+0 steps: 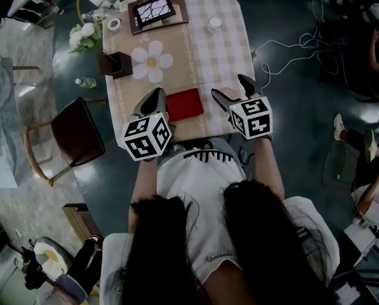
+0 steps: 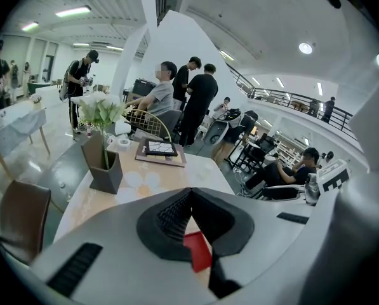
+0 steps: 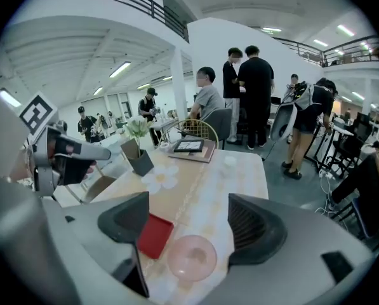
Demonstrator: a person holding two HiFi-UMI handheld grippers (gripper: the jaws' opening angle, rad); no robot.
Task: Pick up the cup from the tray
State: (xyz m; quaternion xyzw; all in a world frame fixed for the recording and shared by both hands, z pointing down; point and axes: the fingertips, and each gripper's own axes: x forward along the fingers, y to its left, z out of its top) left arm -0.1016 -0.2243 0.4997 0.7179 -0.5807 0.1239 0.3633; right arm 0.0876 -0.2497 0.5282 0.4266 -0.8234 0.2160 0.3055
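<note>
A pale pink see-through cup stands on the checked tablecloth just right of a flat red tray; it is not on the tray. My right gripper hangs over the cup with its jaws wide open, and the cup shows low between them, untouched. In the head view the right gripper sits right of the red tray and hides the cup. My left gripper is at the tray's left edge. Its jaws meet at the tips with nothing in them, and the tray shows below.
A dark square vase with white flowers stands at the table's left, beside a flower-shaped mat. A framed picture, a tape roll and a small white cup sit at the far end. A brown chair is left of the table.
</note>
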